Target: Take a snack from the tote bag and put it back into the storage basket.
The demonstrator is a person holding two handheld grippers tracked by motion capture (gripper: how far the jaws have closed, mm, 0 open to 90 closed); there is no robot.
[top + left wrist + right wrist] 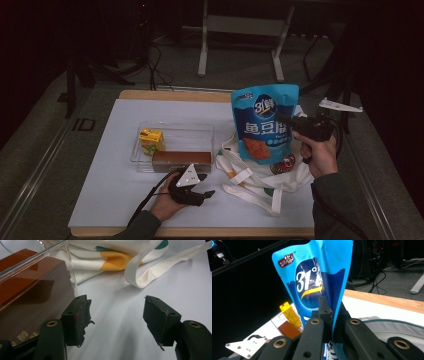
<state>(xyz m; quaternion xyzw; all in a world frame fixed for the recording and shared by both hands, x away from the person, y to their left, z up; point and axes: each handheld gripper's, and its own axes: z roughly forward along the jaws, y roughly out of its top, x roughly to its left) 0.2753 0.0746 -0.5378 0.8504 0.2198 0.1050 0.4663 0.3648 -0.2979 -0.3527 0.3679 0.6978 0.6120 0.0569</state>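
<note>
Raised above the white tote bag [260, 175] at the table's right: the right gripper [286, 123], jaws clamped on the edge of an upright blue snack pouch [264, 122]. Resting low on the white table [115, 200], palm up: the left hand with the left gripper [116, 315], jaws wide and empty (just beside the clear tray [200, 131]). Inside that tray: a yellow juice carton [151, 140] and a long brown box [181, 160].
</note>
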